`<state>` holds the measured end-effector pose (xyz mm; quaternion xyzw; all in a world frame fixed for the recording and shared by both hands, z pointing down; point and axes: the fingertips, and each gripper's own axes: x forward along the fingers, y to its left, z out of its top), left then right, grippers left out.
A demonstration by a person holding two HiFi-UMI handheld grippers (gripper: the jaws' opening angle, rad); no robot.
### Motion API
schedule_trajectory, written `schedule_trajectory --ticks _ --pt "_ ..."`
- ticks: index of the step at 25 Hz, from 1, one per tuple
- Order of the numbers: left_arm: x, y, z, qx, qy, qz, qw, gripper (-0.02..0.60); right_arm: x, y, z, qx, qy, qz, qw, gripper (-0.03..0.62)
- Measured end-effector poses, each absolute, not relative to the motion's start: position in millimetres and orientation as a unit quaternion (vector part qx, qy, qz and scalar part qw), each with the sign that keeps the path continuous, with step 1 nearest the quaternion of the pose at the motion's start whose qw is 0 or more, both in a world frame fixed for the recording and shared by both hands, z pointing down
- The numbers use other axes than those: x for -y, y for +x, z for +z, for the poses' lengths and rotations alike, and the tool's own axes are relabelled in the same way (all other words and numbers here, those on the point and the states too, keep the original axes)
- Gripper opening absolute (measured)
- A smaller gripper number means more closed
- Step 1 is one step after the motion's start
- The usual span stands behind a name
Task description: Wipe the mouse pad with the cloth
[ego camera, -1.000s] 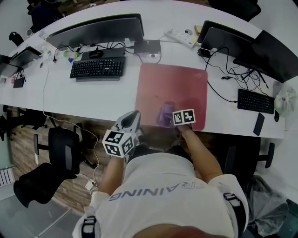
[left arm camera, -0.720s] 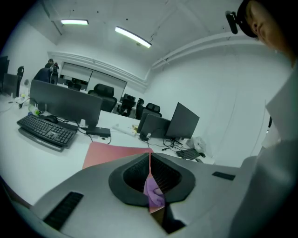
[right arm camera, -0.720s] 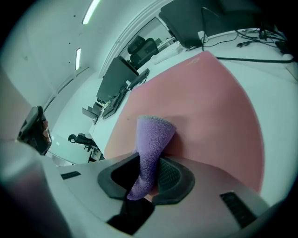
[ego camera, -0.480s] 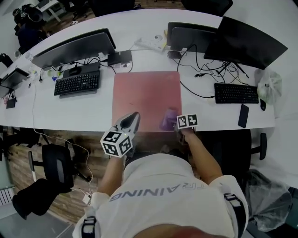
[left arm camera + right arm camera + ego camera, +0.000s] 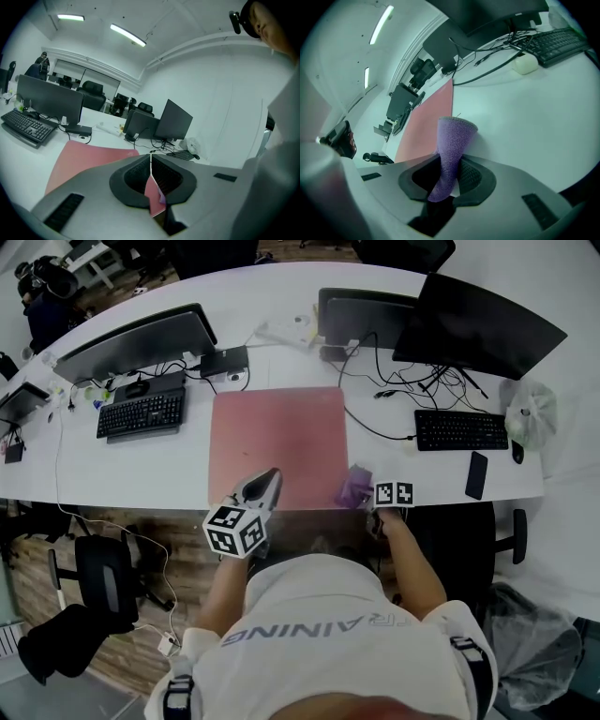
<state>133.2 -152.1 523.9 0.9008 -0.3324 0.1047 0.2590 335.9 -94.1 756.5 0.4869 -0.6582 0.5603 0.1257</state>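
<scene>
Head view: the right claw [image 5: 367, 501] has dragged the fuzzy purple cloth [image 5: 356, 486] rightward, off the flat pink rectangular mouse pad [image 5: 277, 442] and onto the white bench [image 5: 403, 474]. That stroke looks finished.

Left gripper view: the left claw [image 5: 151, 161] is pressed together and empty, with the pad ahead of it.

Right gripper view: the jaws clamp the cloth over bare bench, just right of the pad's edge.

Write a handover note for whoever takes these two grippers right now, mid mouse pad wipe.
Right gripper: shut on the purple cloth, which is over the white desk just off the mouse pad at its right edge.
Left gripper: shut, nothing clamped, at the pad's near edge.
Done: can't tell how much is wiped.
Left: move the cloth onto the pad and wipe across it.
</scene>
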Motion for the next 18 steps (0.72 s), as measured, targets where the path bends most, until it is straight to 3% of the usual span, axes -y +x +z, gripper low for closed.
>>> schedule_trajectory --ticks 10,18 --pt "169.3 107.4 512.7 0.334 0.907 0.078 0.246 0.032 87.1 397.1 732.5 0.626 0.593 0.497 0.101 0.103" --pt "207.5 45.1 482.1 0.357 0.91 0.072 0.197 0.032 157.5 354.8 617.2 0.664 0.664 0.342 0.033 0.101"
